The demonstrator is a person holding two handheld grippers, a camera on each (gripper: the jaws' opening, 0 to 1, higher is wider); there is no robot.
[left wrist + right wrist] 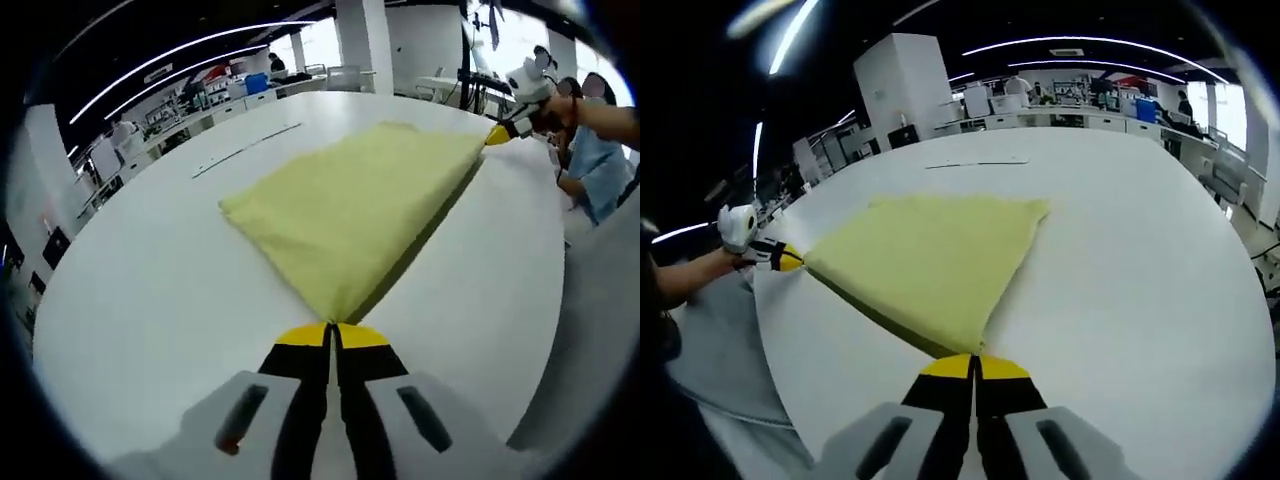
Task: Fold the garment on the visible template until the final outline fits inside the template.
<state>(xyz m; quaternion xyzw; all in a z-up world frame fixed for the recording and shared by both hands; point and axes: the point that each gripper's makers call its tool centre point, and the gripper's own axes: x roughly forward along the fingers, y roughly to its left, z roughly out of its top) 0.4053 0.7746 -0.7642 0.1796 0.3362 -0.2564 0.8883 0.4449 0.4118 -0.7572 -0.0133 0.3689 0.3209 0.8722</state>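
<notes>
White desk [150,280] under me, yellow garment [350,210] spread across it, part-folded with one long doubled edge; more folding surely remains. Left claw [333,335] pinches one corner closed, right claw [973,366] clamps the other, cloth stretched between.

A white desk [150,290] carries a pale yellow folded garment [350,215]; beyond the garment lies a thin dark line [245,150].

Garment [350,220] corner hidden between left gripper [333,333] jaws.
</notes>
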